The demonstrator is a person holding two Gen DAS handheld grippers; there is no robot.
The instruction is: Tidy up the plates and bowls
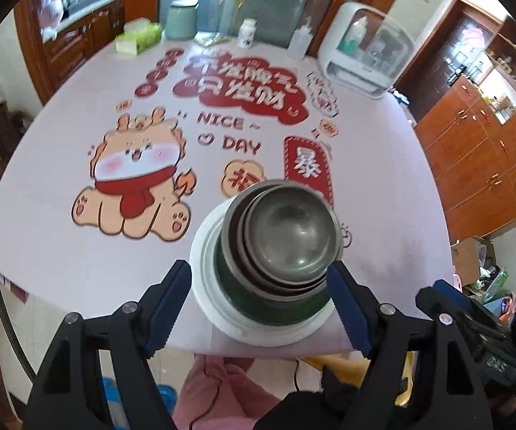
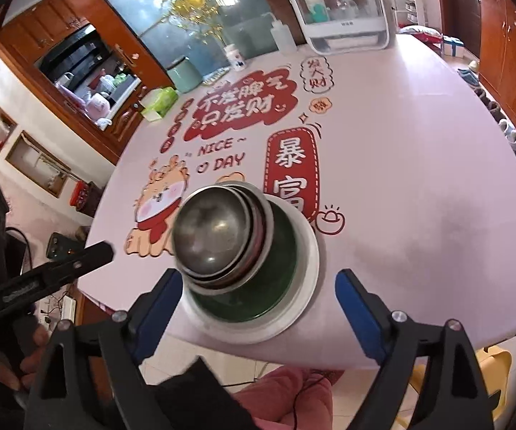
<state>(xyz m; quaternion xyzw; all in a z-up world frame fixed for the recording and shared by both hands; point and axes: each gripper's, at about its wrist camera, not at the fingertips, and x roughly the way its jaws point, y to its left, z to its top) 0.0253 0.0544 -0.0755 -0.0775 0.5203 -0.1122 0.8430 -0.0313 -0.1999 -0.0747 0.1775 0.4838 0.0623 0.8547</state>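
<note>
Pink table (image 1: 78, 268) w/ cartoon print; steel bowls (image 1: 286, 236) nested in green bowl (image 1: 275, 304) on white plate (image 1: 214, 308), near edge. Left gripper (image 1: 259, 308) & right gripper (image 2: 258, 308) both spread, empty. Stacking looked done; nothing else loose.

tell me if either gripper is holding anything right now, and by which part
Nothing is held. The left gripper and right gripper both stand open, clear of the stacked bowls.

Dull, scuffed steel bowls (image 1: 290, 229), nested in a glossy dark-green glazed bowl (image 2: 258, 297) on a smooth white plate (image 1: 218, 308). Matt pale-pink table cover (image 2: 419, 186) with flat printed stickers. Polished reddish wooden cabinets (image 1: 480, 165). Blue ridged plastic pads (image 2: 358, 308).
</note>
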